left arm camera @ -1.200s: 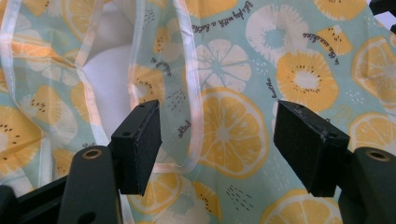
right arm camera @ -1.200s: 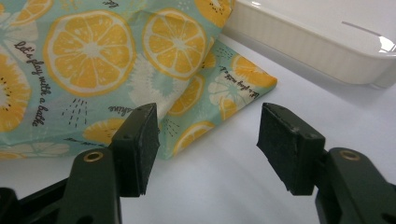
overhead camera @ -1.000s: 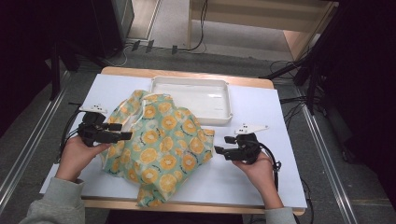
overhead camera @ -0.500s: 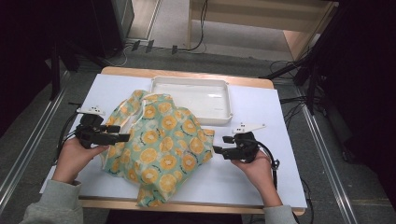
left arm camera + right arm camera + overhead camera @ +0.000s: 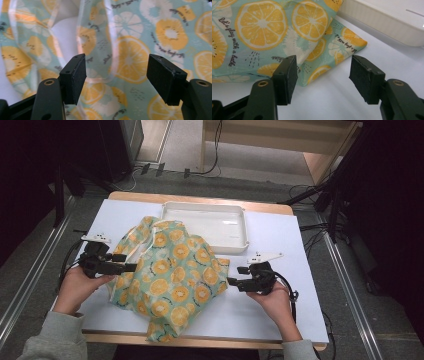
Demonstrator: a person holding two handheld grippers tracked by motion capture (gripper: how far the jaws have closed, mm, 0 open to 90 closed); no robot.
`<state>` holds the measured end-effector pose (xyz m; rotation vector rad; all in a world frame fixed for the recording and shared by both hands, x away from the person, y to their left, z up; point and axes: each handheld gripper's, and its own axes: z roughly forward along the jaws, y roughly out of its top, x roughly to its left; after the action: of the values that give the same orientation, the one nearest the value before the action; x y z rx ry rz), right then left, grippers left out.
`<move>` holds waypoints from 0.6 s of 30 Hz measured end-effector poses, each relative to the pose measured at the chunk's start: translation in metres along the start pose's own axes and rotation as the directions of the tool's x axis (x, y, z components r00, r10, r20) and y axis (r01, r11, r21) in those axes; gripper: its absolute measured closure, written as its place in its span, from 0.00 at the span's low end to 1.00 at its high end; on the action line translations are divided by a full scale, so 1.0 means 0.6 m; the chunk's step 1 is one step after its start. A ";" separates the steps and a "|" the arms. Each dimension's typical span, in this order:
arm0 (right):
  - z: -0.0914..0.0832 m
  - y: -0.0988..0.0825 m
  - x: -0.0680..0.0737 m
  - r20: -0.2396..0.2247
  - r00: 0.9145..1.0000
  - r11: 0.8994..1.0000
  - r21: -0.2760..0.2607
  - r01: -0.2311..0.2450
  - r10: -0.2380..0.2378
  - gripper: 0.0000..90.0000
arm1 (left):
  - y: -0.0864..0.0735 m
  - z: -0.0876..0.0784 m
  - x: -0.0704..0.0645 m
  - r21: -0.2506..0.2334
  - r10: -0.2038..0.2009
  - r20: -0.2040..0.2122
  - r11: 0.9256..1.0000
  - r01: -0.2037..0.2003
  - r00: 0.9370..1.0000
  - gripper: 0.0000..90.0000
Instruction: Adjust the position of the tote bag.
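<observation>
A teal cloth printed with orange slices (image 5: 172,275) lies crumpled across the middle of the white table (image 5: 300,310); one end hangs over the front edge. My left gripper (image 5: 131,267) sits at the cloth's left edge, jaws open; in the left gripper view the cloth (image 5: 130,37) lies close behind my open left gripper (image 5: 116,78), nothing pinched. My right gripper (image 5: 231,281) rests by the cloth's right corner, open. In the right gripper view that corner (image 5: 347,40) lies just beyond my right gripper (image 5: 323,80), apart from the pads.
A white rectangular tray (image 5: 167,212) stands at the back of the table, touching the cloth's far edge, and appears in the right gripper view as a tray (image 5: 387,22). Cables run over the floor behind. Metal rails flank the table.
</observation>
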<state>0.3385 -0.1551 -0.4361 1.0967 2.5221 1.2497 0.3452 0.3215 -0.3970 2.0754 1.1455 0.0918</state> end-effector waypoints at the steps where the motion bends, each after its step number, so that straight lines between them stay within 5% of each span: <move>1: 0.000 0.000 0.000 0.000 1.000 1.000 0.000 0.000 0.000 0.44 | 0.001 0.000 0.003 0.005 -0.002 -0.003 1.000 0.002 1.000 0.36; 10: 0.004 0.000 0.001 -0.005 1.000 1.000 0.009 0.005 -0.005 0.44 | 0.022 0.000 0.054 -0.002 -0.026 -0.032 1.000 0.026 0.999 0.36; 18: 0.003 0.000 0.001 -0.006 1.000 1.000 0.005 0.002 -0.002 0.44 | 0.030 0.005 0.071 0.010 -0.029 -0.061 1.000 0.029 0.998 0.34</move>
<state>0.3388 -0.1538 -0.4370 1.0932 2.5315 1.2483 0.3844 0.3462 -0.3997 2.0773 1.2149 0.1364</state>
